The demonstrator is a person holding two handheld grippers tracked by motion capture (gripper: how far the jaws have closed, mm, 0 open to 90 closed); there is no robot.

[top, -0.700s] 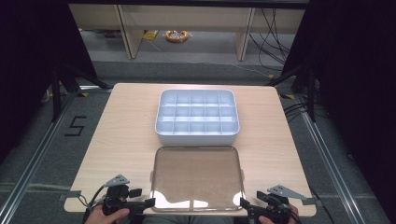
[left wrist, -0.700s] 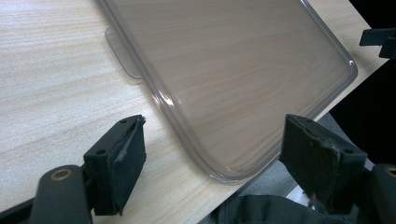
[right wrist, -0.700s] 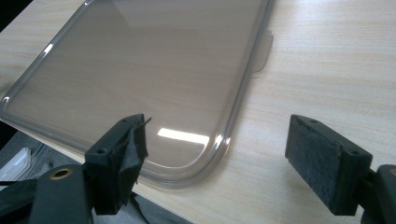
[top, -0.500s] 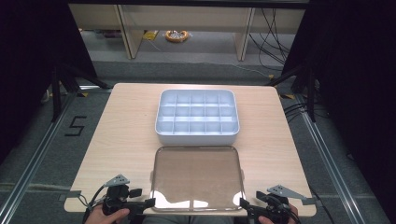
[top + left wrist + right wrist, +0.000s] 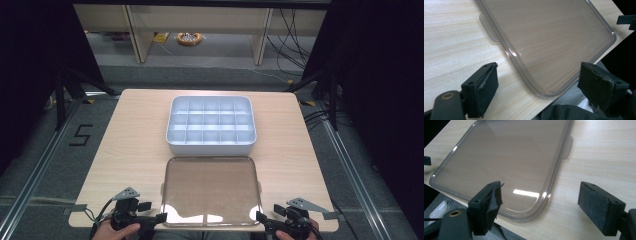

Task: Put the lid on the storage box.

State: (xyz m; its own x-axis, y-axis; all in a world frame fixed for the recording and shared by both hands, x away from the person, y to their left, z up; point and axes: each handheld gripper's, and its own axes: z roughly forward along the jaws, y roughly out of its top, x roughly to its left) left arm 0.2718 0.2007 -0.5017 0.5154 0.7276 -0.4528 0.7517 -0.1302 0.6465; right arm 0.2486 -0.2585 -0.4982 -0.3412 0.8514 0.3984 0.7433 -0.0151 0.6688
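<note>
Two grippers, left gripper and right gripper, rest released at seven and five o'clock, flanking the clear lid lying flat at six o'clock, below the compartment box. It looks light, stiff, slippery; grip its near corners' raised rim.

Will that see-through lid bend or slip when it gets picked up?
The clear lid looks thin and flat, so it probably flexes a little and feels light. Its glossy rim may be slippery. The near edge hangs over the table, so pushing could tip it off.
</note>
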